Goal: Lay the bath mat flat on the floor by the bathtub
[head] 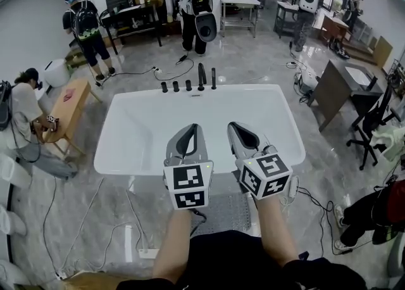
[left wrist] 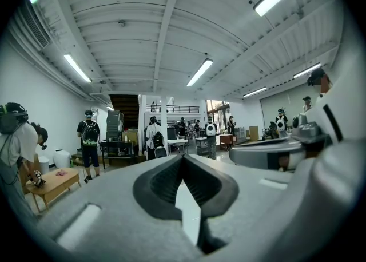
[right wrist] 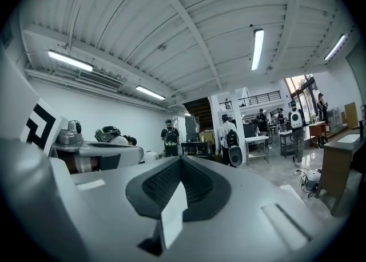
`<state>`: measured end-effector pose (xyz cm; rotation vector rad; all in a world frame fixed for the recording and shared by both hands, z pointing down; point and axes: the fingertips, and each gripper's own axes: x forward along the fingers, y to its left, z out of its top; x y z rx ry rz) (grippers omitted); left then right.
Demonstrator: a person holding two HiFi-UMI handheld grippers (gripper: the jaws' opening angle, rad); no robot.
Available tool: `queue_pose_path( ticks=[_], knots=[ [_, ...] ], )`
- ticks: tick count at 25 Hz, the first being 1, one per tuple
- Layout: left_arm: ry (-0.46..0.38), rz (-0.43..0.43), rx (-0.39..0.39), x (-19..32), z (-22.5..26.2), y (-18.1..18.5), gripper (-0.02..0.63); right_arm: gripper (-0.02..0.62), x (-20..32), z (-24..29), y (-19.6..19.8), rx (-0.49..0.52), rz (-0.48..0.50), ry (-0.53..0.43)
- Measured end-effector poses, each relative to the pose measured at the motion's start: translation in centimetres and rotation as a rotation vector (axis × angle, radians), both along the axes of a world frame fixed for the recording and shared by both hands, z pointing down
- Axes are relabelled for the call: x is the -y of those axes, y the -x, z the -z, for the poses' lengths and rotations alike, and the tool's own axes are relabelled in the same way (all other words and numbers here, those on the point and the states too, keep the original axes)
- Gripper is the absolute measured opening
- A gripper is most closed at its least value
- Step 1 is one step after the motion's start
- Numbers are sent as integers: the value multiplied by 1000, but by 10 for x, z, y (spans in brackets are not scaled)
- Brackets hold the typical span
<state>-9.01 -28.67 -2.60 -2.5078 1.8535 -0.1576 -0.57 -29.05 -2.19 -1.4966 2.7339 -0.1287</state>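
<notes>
A grey textured bath mat (head: 231, 213) lies on the floor against the near side of the white bathtub (head: 126, 124); my arms and grippers hide much of it. My left gripper (head: 190, 132) and right gripper (head: 235, 128) hover side by side over the tub's near rim, pointing at the basin. Both are shut with nothing between the jaws. In the left gripper view the left gripper (left wrist: 183, 158) has its jaws meeting at the tip and aims up across the room. The right gripper (right wrist: 180, 161) looks the same in the right gripper view.
Black taps (head: 201, 78) line the tub's far rim. Cables (head: 316, 203) and a power strip (head: 149, 252) lie on the marble floor around the tub. A wooden bench (head: 66, 108) stands left, a dark desk (head: 342, 83) and office chair (head: 373, 124) right. Several people stand further back.
</notes>
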Motion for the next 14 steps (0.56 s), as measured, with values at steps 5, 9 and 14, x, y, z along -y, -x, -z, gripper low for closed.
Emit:
queue_pose_path(
  ticks=[5, 9, 14],
  knots=[
    [4, -2, -1, -1, -3, -4, 5, 6, -1, -3, -2, -11, 1, -3],
    [21, -25, -36, -2, -2, -11, 5, 6, -1, -1, -8, -15, -15, 3],
    [32, -26, -40, -2, -4, -12, 5, 6, -1, -1, -11, -19, -25, 8]
  ],
)
